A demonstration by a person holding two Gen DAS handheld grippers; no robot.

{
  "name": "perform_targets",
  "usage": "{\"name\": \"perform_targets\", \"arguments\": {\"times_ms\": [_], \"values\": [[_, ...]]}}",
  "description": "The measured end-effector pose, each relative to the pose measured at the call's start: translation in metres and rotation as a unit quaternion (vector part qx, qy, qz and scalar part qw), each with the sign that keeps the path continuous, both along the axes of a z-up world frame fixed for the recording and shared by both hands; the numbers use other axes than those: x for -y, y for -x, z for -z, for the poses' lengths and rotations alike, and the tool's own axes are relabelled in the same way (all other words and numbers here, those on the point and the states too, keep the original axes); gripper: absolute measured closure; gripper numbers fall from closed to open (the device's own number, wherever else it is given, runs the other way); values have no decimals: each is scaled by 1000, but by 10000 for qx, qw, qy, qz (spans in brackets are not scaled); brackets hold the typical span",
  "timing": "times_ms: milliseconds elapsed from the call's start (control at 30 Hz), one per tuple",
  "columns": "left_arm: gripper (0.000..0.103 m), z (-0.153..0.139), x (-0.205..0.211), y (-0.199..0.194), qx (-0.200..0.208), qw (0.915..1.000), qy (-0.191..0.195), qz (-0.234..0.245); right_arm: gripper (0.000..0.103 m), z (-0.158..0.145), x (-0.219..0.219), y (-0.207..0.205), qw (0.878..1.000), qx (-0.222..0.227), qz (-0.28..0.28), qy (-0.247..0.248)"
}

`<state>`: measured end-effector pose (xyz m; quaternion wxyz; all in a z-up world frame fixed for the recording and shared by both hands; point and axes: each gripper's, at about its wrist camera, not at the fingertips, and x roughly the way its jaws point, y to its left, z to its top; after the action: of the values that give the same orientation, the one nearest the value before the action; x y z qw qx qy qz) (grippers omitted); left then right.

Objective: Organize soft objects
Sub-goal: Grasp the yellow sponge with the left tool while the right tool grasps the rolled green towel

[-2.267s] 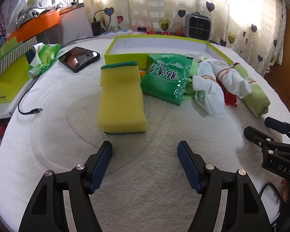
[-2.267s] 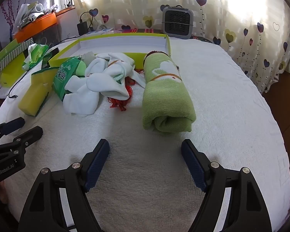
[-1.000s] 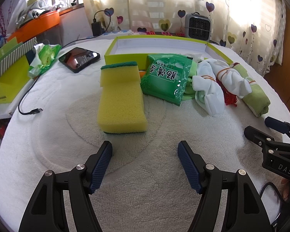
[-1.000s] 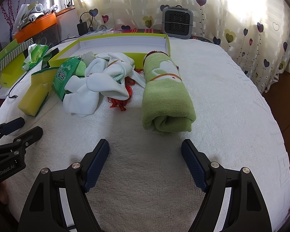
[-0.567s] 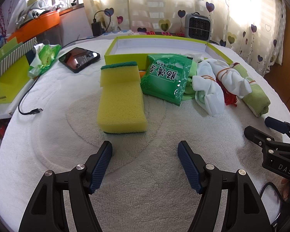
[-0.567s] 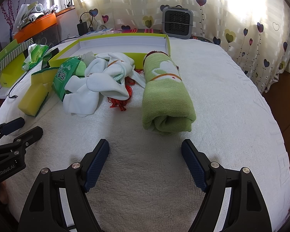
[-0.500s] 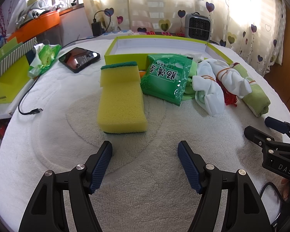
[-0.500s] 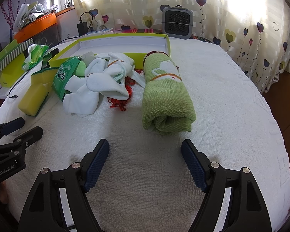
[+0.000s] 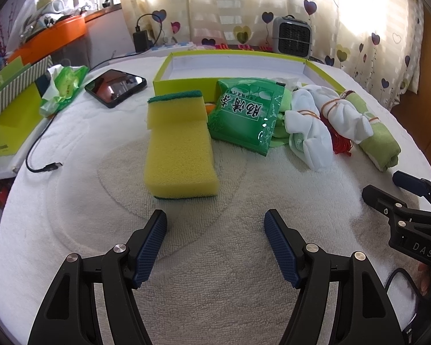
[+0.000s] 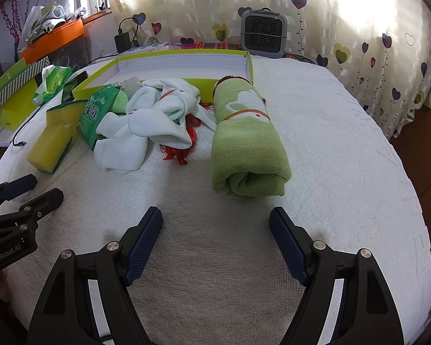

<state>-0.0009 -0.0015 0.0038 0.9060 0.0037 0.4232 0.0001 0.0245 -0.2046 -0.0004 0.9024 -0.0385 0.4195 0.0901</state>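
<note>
— What sort of place is this?

— A home, by the look of it. Beyond the claw hang pale curtains (image 10: 359,43) printed with hearts, with daylight coming through them.

— Anything else?

— A small grey fan heater (image 10: 263,38) stands at the far edge, ahead of the claw. Far left, an orange tray (image 9: 51,36) heaped with odds and ends sits by a window, and a charger (image 9: 140,40) is plugged in near it. Everything rests on a white towelling cover (image 10: 330,143).

Both wrist cams sit low over the bed, facing 12 o'clock; each catches the box (image 9: 184,82) (image 10: 169,57), left cam sitting further left.
</note>
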Motion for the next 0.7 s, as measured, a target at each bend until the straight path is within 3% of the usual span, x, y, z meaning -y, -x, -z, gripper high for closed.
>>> {"name": "perform_targets", "arguments": {"times_ms": [267,700], "values": [[33,-2,-6,-3,-139,9996,112,204,25,-2,3,1,9999,26,-108,-64],[33,-33,-29,-4,251,9985,481,123,25,-37,31,-6,9979,587,10,-268]]}}
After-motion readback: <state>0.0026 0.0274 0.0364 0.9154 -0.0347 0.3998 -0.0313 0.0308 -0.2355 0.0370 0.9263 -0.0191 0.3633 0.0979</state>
